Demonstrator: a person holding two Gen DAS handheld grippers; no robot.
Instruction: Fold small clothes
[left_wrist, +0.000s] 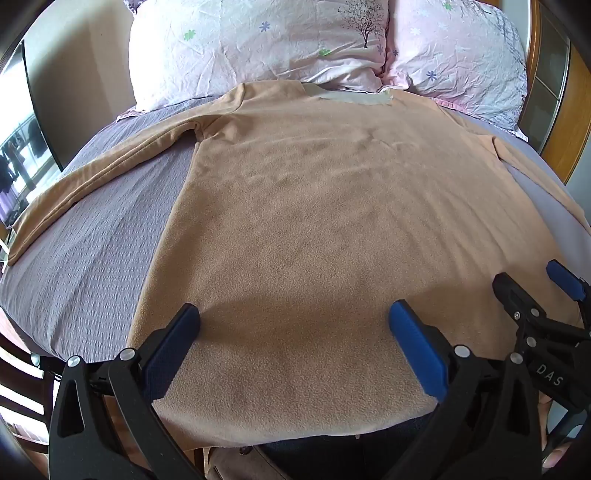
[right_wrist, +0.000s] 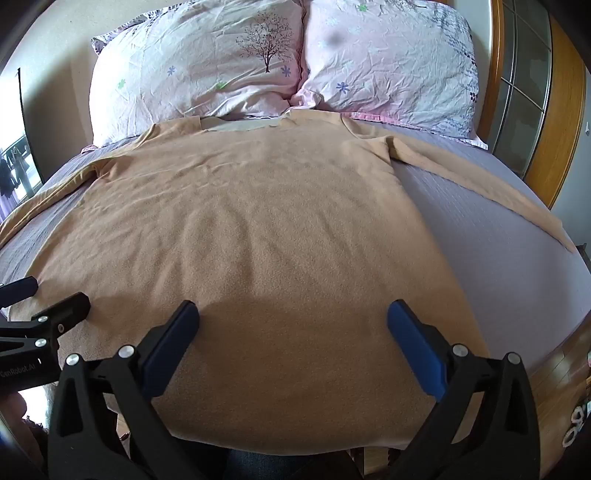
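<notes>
From my remote seat: a bed with a lilac textured cover carries a tan fleece top spread flat (sleeves out sideways); two floral pillows lie just beyond its collar.

Near hem of the tan fleece long-sleeved top partly masked by the black-and-blue left tongs; in the right wrist view by the right tongs too. Left sleeve cuff lost at the purple bed sheet's left edge. Collar partly tucked under the pink floral pillows. Grey smudge blurring the right pillow. Small objects at the lower right corner too tiny to identify.
</notes>
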